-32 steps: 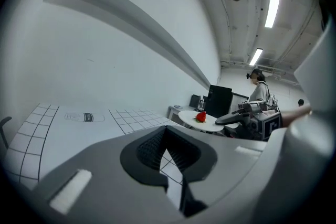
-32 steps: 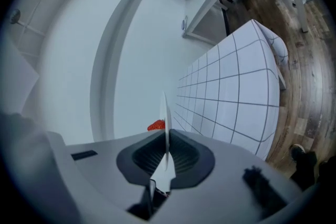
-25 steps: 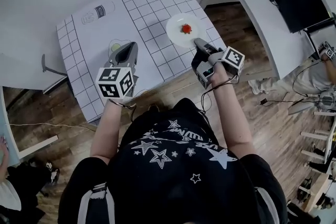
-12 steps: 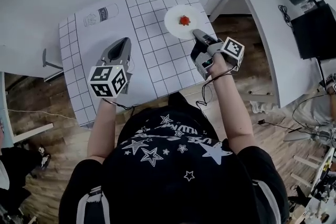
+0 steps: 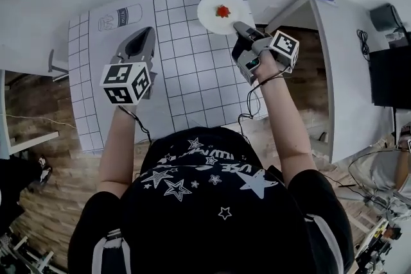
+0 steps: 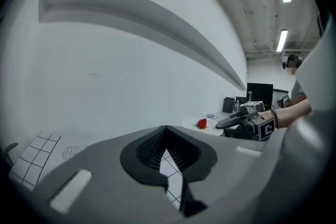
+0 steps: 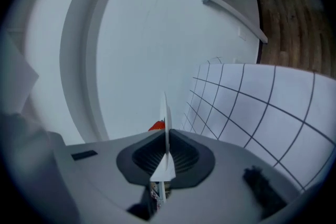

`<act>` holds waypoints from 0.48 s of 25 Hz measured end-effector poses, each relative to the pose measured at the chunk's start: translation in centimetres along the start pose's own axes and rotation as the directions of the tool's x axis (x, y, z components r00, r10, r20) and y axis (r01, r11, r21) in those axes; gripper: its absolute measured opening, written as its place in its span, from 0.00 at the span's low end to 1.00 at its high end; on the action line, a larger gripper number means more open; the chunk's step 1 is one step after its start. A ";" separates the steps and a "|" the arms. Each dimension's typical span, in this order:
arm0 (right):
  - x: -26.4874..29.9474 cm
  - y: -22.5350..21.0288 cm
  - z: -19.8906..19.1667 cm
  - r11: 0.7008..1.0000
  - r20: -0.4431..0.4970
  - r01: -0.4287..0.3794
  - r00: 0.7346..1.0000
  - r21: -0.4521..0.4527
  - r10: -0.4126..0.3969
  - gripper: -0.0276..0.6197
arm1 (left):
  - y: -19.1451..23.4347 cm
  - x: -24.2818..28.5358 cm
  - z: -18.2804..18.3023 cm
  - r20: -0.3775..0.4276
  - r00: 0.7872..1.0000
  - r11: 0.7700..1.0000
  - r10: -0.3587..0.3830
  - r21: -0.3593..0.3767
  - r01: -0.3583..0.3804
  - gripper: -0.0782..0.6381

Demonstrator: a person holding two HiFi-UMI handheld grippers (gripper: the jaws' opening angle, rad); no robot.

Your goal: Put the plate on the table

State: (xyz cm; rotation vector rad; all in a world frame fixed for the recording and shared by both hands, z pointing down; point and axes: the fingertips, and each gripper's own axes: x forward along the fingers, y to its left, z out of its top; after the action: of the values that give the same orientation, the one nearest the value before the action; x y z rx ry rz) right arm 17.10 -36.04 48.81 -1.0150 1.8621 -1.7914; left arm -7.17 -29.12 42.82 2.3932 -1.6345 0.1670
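Contact between the plate (image 5: 212, 9) and the table (image 5: 192, 74) is proving hard to judge. In the head view the plate is showing at the upper centre of the frame, over the far edge of the gridded table top, and no view is revealing whether its underside is resting there or hovering just above. Its near rim is hiding inside the right gripper (image 5: 239, 27), whose jaws are pinching it. In the right gripper view the plate is appearing edge-on, as a thin white sliver at the centre, with a small red thing (image 7: 157, 125) peeking out behind it. The plate is looking round, white and plain, carrying that red thing near its middle. The left gripper (image 5: 144, 35) is hanging at the upper left of the head view above the table, jaws pressed together on nothing, well apart from the plate.
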 end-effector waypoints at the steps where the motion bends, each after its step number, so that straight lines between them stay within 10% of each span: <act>1: 0.6 -0.3 0.5 1.000 -0.010 -0.002 1.000 -0.002 0.002 0.08 | 0.2 0.7 -0.1 -0.001 1.000 1.000 0.014 -0.002 -0.014 0.12; 12: 9.3 -1.4 7.2 0.999 -0.099 0.038 0.994 -0.001 -0.038 0.08 | 4.1 6.9 1.2 -0.044 0.990 0.989 0.132 -0.064 -0.134 0.12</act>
State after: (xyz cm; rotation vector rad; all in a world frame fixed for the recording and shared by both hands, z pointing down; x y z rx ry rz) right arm 16.12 -47.58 51.26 -0.9836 1.9121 -1.8961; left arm -8.42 -37.10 43.76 2.2190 -1.7540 0.1792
